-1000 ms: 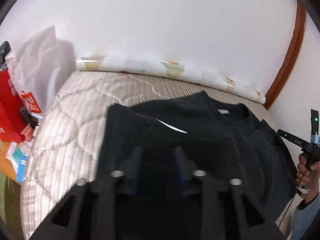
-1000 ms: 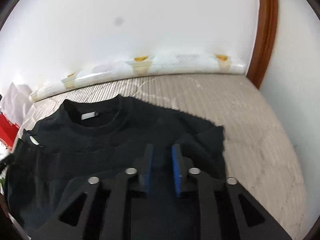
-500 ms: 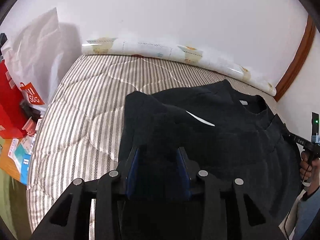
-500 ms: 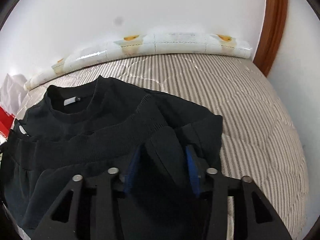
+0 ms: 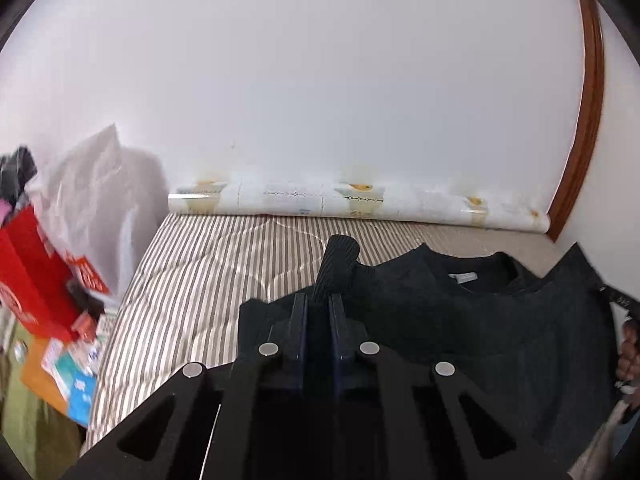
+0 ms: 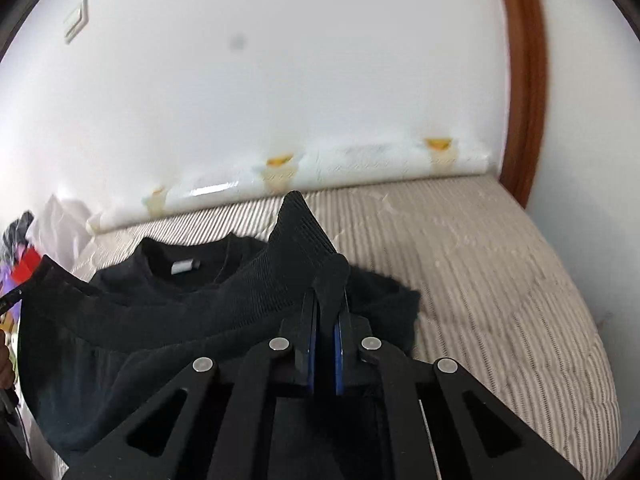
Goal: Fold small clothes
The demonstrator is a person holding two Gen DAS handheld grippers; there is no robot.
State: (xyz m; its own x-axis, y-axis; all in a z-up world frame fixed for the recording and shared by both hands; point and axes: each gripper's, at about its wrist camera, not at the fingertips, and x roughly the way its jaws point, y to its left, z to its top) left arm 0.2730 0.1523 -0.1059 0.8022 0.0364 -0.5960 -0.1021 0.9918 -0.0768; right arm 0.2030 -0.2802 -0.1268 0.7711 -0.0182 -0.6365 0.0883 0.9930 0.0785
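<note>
Left wrist view: left gripper (image 5: 318, 308) clenched on ribbed hem of black sweater (image 5: 460, 320), lifted off striped mattress (image 5: 200, 272). Right wrist view: right gripper (image 6: 325, 320) likewise clamped on hem, collar lying toward wall.

A striped quilted mattress (image 5: 200, 272) lies against a white wall (image 5: 320, 80), with a rolled patterned sheet (image 5: 352, 204) along their junction. A white plastic bag (image 5: 96, 200) and a red box (image 5: 28, 272) stand beside the mattress. A brown wooden door frame (image 6: 524, 80) runs up the wall, which carries a light switch (image 6: 76, 20).
</note>
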